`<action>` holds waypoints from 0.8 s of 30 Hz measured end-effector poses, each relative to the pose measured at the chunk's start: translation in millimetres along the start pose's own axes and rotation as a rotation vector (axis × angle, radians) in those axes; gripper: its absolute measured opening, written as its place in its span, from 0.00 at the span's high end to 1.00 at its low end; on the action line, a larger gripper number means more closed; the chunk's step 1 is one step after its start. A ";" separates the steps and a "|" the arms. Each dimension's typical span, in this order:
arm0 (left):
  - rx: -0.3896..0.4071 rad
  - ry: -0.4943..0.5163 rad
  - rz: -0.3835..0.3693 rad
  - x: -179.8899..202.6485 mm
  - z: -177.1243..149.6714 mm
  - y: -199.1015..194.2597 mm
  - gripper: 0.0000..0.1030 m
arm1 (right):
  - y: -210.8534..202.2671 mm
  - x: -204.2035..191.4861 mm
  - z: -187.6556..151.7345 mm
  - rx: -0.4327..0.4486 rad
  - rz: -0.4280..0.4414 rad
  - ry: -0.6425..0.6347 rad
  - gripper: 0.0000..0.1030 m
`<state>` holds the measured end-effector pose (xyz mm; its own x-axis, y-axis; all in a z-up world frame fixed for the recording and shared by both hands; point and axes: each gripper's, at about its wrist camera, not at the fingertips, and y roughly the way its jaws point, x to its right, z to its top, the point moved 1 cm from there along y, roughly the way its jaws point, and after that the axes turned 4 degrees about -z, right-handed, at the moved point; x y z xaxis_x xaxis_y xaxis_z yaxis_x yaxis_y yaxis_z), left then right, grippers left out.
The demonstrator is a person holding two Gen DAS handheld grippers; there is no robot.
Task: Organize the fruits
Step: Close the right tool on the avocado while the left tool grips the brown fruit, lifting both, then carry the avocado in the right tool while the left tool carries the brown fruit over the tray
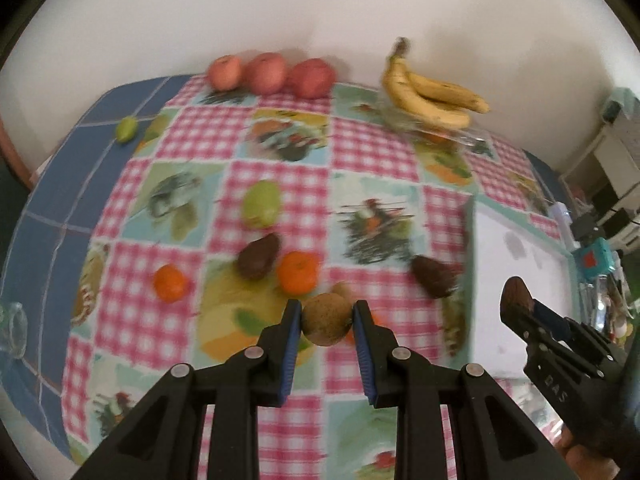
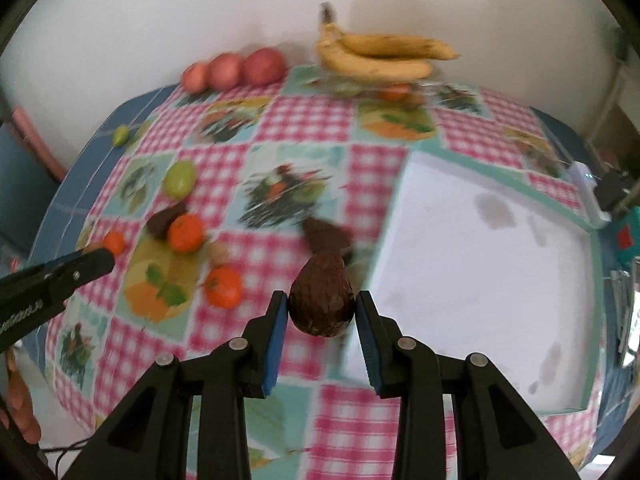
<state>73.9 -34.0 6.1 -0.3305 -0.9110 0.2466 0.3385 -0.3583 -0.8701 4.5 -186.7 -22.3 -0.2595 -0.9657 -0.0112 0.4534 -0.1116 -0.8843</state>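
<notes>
My left gripper [image 1: 327, 320] is shut on a brown kiwi [image 1: 327, 325], held above the checked tablecloth. My right gripper [image 2: 322, 310] is shut on a dark avocado [image 2: 322, 300] beside the white tray [image 2: 480, 272]; it also shows in the left wrist view [image 1: 516, 300]. On the cloth lie two more avocados [image 1: 259, 257] [image 1: 434, 276], two oranges [image 1: 298, 272] [image 1: 171, 282], a green pear [image 1: 262, 204], another kiwi [image 2: 218, 253] and a third orange [image 2: 224, 286]. Three red apples [image 1: 272, 72] line the far edge. Bananas [image 1: 432, 96] rest on a glass dish.
A small green fruit [image 1: 126, 129] lies at the far left on the blue cloth. A glass [image 1: 14, 330] stands at the left edge. The white tray [image 1: 516, 264] has a teal rim. Clutter and a teal device [image 1: 592, 260] stand to the right. A wall is behind the table.
</notes>
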 end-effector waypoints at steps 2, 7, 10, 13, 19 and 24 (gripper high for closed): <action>-0.006 0.027 -0.022 22.1 7.4 5.3 0.73 | -1.5 16.2 4.2 0.007 -0.023 0.038 0.65; -0.018 0.105 -0.069 77.1 19.8 21.7 0.73 | -1.9 68.0 11.6 0.024 -0.109 0.157 0.65; -0.032 0.137 -0.100 105.1 24.6 33.7 0.73 | -0.5 102.5 13.4 0.025 -0.177 0.230 0.65; -0.032 0.167 -0.118 125.6 26.5 44.7 0.73 | -0.4 129.4 10.9 0.024 -0.204 0.305 0.65; -0.040 0.152 -0.145 145.2 28.2 67.8 0.73 | -10.8 162.2 2.3 0.053 -0.249 0.400 0.65; -0.057 0.156 -0.138 153.7 42.5 91.5 0.73 | -31.3 187.4 5.9 0.132 -0.294 0.474 0.65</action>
<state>91.5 -215.5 -17.4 -0.5041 -0.8101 0.2995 0.2320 -0.4611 -0.8565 -53.3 -365.6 6.1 -0.7309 -0.6824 -0.0081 0.3989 -0.4176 -0.8164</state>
